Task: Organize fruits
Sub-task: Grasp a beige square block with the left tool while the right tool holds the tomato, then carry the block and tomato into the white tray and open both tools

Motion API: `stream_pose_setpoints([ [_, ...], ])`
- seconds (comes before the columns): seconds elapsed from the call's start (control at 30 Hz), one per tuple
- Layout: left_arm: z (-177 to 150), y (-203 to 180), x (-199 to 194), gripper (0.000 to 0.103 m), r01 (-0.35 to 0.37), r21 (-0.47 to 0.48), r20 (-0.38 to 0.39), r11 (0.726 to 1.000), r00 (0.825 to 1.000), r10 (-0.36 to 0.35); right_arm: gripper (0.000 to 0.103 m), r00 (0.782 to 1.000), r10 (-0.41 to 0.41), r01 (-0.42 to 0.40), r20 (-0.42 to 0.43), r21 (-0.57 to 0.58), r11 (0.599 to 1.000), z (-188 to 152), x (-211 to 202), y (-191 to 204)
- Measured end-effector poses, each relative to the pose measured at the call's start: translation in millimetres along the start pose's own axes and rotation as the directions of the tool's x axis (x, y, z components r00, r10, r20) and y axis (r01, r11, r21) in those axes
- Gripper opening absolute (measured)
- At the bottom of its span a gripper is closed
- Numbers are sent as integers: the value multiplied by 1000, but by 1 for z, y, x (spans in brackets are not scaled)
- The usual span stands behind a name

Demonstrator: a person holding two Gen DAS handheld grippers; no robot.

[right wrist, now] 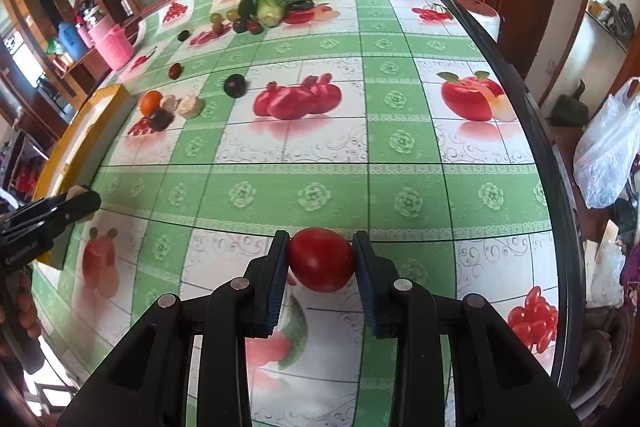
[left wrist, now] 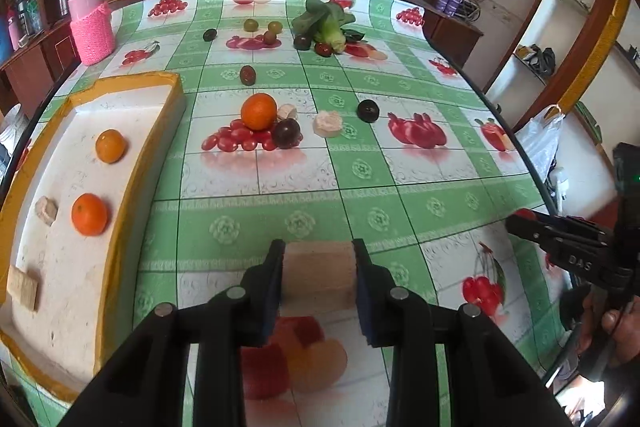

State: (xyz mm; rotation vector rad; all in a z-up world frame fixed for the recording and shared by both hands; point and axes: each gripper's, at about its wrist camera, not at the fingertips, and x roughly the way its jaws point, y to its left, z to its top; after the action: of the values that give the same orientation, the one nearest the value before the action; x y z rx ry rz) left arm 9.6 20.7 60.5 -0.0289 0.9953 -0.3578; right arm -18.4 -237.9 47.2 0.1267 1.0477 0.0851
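My left gripper (left wrist: 319,251) is shut on a beige block (left wrist: 320,277), held just above the green fruit-print tablecloth. To its left lies a white foam tray (left wrist: 136,79) with a yellow rim, holding two oranges (left wrist: 110,145) and two beige pieces (left wrist: 47,210). My right gripper (right wrist: 321,239) is shut on a red round fruit (right wrist: 321,259) over the table's near side. It also shows at the right edge of the left wrist view. Further back lie an orange (left wrist: 259,111), dark plums (left wrist: 287,133) and a pale chunk (left wrist: 328,124).
At the far side lie a leafy green vegetable (left wrist: 328,23) and several small dark and green fruits (left wrist: 251,25). A pink basket (left wrist: 93,31) stands at the back left corner. A plastic bag (right wrist: 608,151) hangs past the table's right edge. A hand (left wrist: 612,323) grips the right tool.
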Motion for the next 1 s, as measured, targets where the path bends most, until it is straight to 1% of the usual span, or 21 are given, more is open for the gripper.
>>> stream_pose_setpoints([
  [0.2, -10, 9, -26, 35, -6, -15, 36, 1000, 999, 6, 32, 1000, 29, -29, -5, -30, 999, -1, 2, 25],
  [0.47, -17, 40, -48, 35, -28, -70, 69, 997, 997, 33, 32, 997, 76, -78, -23, -118, 990, 9, 14, 78],
  [0.63, -21, 66, -59, 35, -48, -113, 87, 992, 995, 58, 31, 994, 106, -110, -34, -178, 978, 20, 22, 116],
  [0.8, -25, 97, -69, 35, -65, -176, 99, 982, 992, 84, 31, 990, 136, -141, -37, -230, 963, 34, 28, 152],
  [1.0, -32, 138, -81, 35, -121, -247, 100, 961, 984, 150, 31, 984, 178, -178, -30, -309, 934, 55, 32, 201],
])
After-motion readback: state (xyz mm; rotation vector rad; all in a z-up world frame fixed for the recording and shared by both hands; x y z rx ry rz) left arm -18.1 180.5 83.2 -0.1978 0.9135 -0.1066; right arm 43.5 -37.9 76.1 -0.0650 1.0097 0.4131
